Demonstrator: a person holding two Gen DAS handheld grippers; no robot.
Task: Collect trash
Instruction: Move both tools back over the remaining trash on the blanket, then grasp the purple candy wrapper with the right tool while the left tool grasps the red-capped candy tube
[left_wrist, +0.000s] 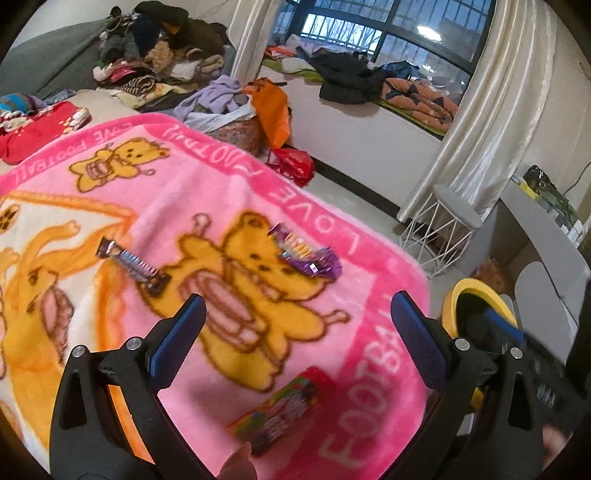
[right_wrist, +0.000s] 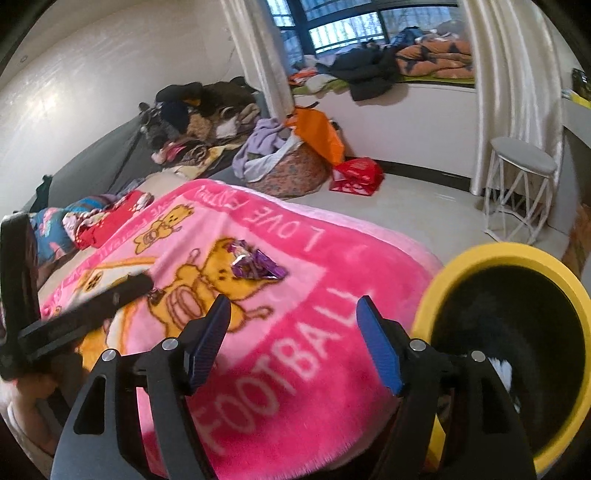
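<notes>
Three pieces of trash lie on the pink blanket (left_wrist: 229, 206). A crumpled purple wrapper (left_wrist: 306, 253) sits on the printed bear at frame centre in the left wrist view. A twisted silver-purple wrapper (left_wrist: 129, 266) lies left of centre, well apart from the first. A colourful flat packet (left_wrist: 280, 410) lies at lower centre, near the "FOOTBALL" lettering.

The blanket covers a bed. A yellow bin (right_wrist: 517, 332) with a dark interior stands just beside the blanket's edge, at lower right of the right wrist view.

Beyond the bed: piled clothes (left_wrist: 159, 51) at upper left, an orange bag (left_wrist: 271, 107) and a red bag (left_wrist: 293, 164) on the floor, a white wire stool (left_wrist: 447, 229) by the curtain (left_wrist: 487, 122), and a dark-framed window (left_wrist: 388, 29) at top.

Left claw (left_wrist: 295, 332): jaws wide apart, holding nothing, above the blanket. Right claw (right_wrist: 293, 343): jaws wide apart, holding nothing, over the blanket's pink border next to the bin.
</notes>
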